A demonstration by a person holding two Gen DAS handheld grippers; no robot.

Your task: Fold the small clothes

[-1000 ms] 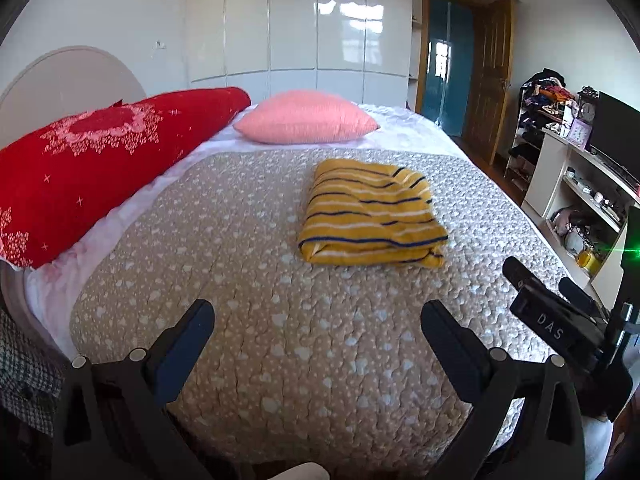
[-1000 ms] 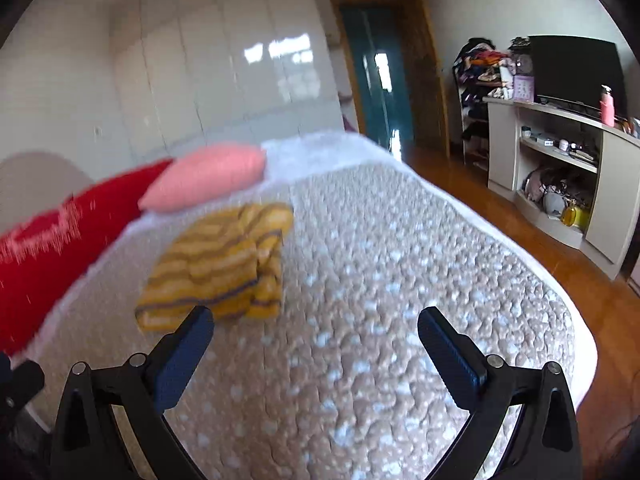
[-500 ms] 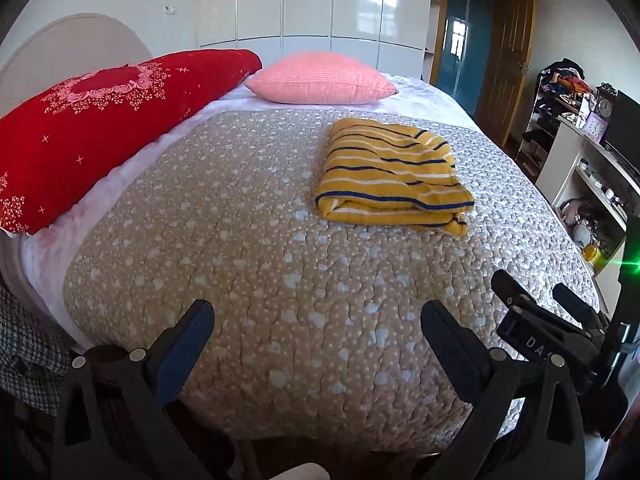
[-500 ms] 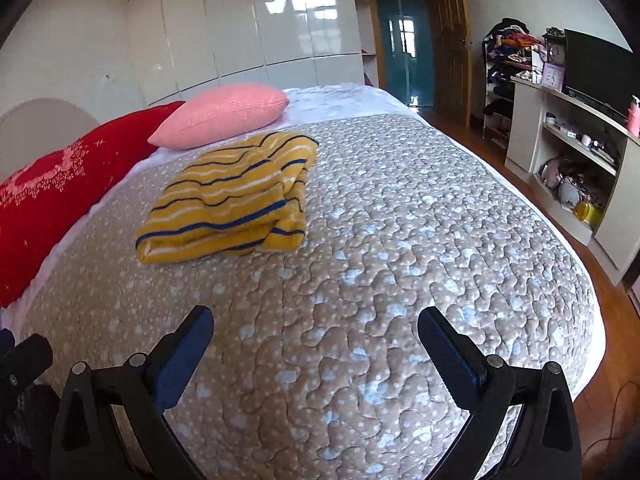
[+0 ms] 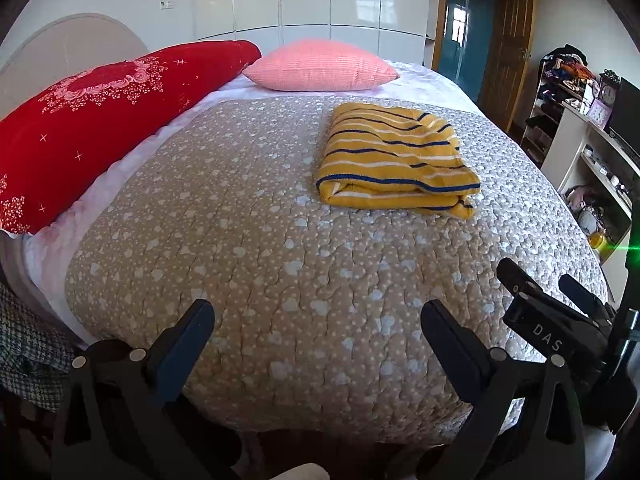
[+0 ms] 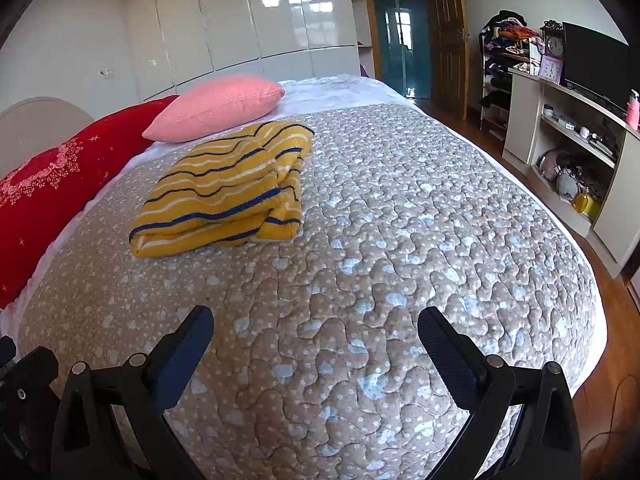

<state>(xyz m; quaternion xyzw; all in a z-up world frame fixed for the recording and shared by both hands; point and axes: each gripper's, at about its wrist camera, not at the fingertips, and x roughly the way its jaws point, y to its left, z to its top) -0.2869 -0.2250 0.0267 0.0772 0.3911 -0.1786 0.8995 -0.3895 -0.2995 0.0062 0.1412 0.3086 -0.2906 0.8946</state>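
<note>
Fingers (image 5: pixel 460 344) spread; right gripper (image 5: pixel 552 300) reads "DAS"; sweater (image 5: pixel 394 158) folded.

1. Left wrist view: low at the bed's (image 5: pixel 280 240) foot edge, facing the headboard end.
2. Right wrist view: same edge, further right, angled left.
3. Both share the striped garment (image 5: pixel 394 158) (image 6: pixel 228 184), pink pillow (image 5: pixel 320 65) (image 6: pixel 216 106), wardrobe.
</note>
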